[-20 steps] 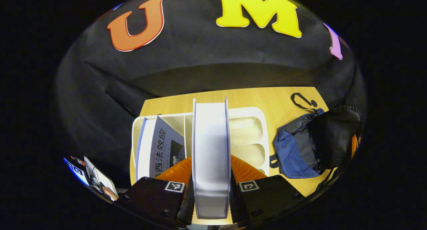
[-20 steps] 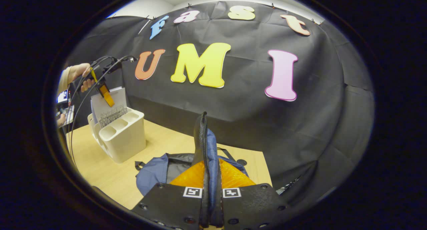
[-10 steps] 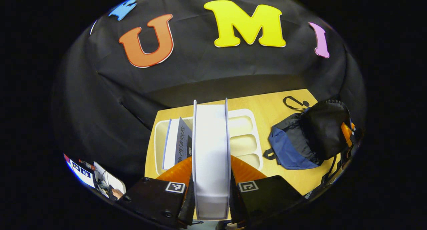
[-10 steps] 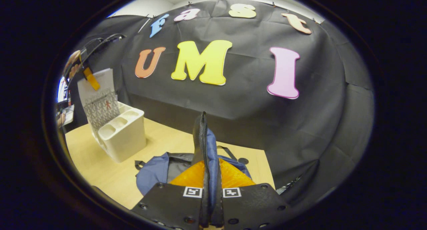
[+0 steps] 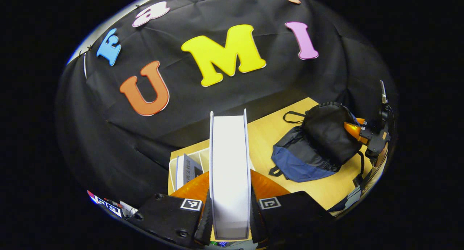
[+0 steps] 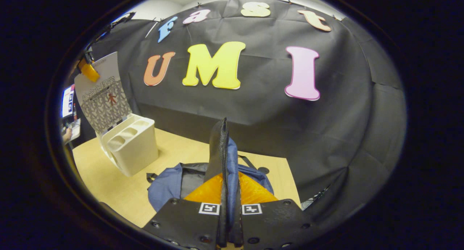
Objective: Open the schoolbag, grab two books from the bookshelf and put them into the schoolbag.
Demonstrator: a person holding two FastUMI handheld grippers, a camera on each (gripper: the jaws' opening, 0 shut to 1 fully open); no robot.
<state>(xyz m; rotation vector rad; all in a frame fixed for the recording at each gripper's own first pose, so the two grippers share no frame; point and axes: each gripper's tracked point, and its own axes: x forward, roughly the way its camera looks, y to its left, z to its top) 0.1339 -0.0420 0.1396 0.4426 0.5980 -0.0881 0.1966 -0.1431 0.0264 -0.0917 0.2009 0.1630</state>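
Observation:
My left gripper (image 5: pixel 229 192) is shut on a white-edged book (image 5: pixel 229 163), held well above the white bookshelf (image 5: pixel 172 163). A second book (image 5: pixel 185 169) stands in the shelf's left slot. In the right gripper view that same held book (image 6: pixel 103 94) hangs over the bookshelf (image 6: pixel 132 148), with the left gripper (image 6: pixel 88 70) at its top. The blue and black schoolbag (image 5: pixel 315 144) lies on the wooden table (image 5: pixel 275 134). My right gripper (image 6: pixel 227 192) is shut on the schoolbag's zipper flap (image 6: pixel 221 148) and lifts it upright above the schoolbag (image 6: pixel 170 181).
The table (image 6: pixel 108 181) runs from the bookshelf on the left to the bag. The black cloth wall stands close behind both. In the left gripper view the right gripper (image 5: pixel 359 131) sits at the bag's right edge. A strap loop (image 5: pixel 291 116) lies behind the bag.
My left gripper has raised the book up out of the bookshelf and tilted back. The right gripper has stayed put, holding the flap up.

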